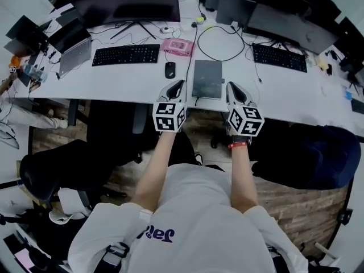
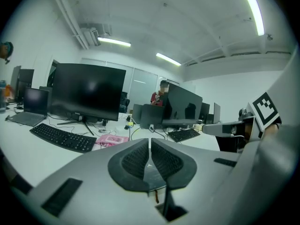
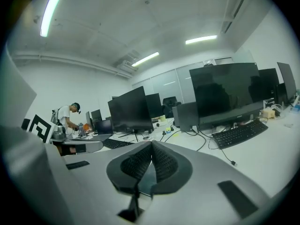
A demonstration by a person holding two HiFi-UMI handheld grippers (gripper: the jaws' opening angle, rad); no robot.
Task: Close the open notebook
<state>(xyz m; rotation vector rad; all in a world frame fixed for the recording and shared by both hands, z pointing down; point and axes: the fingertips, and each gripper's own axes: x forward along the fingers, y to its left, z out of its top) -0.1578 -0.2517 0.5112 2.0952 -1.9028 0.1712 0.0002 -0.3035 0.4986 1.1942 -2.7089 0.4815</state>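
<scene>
Notebook (image 1: 207, 79) shows only in head view — left tool (image 1: 180, 84), right tool (image 1: 231, 86) both closed

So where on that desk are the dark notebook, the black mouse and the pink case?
notebook (image 1: 207, 78), head view, middle of its dark cover
mouse (image 1: 170, 69), head view, top of its black shell
pink case (image 1: 177, 46), head view, centre of its top face
</scene>
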